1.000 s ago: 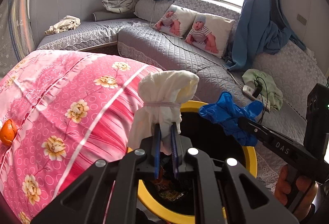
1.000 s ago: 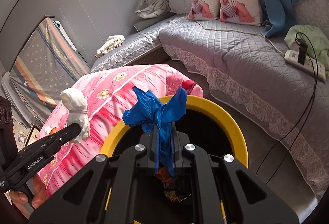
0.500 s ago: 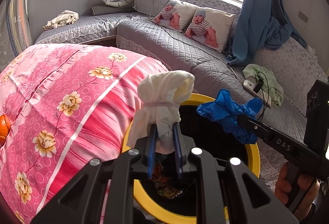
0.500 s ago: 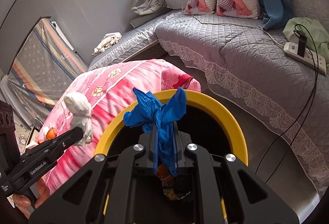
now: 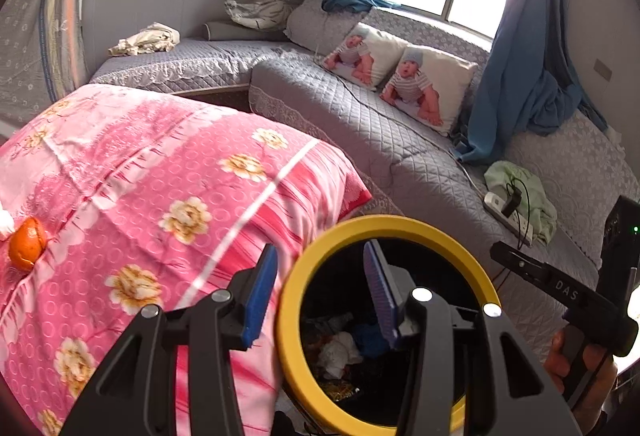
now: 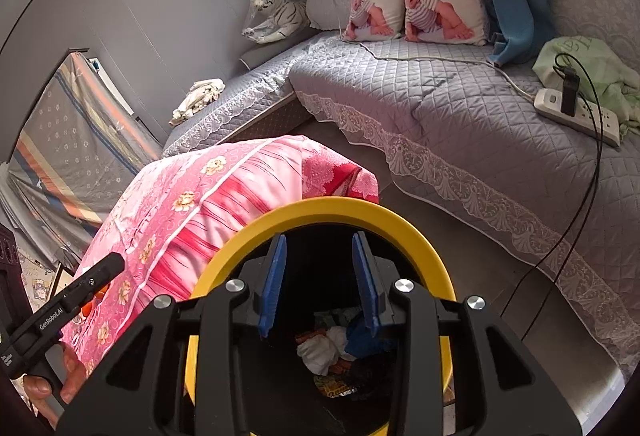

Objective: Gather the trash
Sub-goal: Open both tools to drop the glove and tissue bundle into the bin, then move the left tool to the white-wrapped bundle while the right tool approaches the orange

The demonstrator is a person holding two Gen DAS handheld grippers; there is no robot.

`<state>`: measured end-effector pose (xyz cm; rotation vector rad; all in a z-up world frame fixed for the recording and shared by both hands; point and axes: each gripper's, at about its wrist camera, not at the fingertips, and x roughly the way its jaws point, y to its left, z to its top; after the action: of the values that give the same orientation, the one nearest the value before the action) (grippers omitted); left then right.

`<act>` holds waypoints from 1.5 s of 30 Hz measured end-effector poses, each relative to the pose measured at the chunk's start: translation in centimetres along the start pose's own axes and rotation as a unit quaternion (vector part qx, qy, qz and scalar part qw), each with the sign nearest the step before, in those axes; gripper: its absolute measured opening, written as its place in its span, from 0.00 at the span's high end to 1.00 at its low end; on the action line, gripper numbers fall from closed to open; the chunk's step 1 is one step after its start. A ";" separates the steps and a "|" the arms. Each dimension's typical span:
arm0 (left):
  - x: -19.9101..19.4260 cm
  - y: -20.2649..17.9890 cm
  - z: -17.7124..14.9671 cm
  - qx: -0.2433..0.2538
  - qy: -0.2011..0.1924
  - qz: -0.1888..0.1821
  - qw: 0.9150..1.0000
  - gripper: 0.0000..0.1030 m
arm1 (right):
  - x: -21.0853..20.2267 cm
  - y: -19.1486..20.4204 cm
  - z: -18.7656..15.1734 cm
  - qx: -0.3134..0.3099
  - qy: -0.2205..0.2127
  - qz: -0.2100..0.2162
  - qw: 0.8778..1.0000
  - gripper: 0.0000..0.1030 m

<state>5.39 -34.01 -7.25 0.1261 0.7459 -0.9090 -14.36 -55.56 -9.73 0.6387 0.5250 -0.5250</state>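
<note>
Over the round yellow-rimmed bin point(image 6: 416, 232), both tongs point(image 5: 320, 288) point(image 6: 318, 276) just opened, empty.

Both grippers: black plastic frames with silver round screws and blue ribbed pads on the fingers point(image 6: 272, 284). Left gripper point(image 5: 318, 292) arm reads "GenRoboAI" in white; right gripper point(image 6: 320, 280) arm reads "DAS".
</note>
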 end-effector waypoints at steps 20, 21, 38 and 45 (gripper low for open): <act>-14.7 15.7 1.3 -0.084 -0.103 0.176 0.975 0.52 | 2.6 22.3 1.8 -0.158 -0.006 0.196 0.968 0.56; -15.3 16.6 1.1 -0.086 -0.104 0.187 0.973 0.52 | 3.0 23.6 1.6 -0.164 -0.001 0.206 0.965 0.54; -18.1 26.2 -4.9 -0.139 -0.080 0.253 0.954 0.35 | 12.7 36.8 -4.9 -0.220 0.138 0.256 0.931 0.37; -17.1 27.7 -5.8 -0.141 -0.067 0.242 0.958 0.30 | 16.2 38.4 -7.1 -0.219 0.184 0.251 0.925 0.37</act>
<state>16.56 -2.92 -6.38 -0.0078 0.6693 -0.3355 18.69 -29.23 -8.34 0.4136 0.7730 0.2068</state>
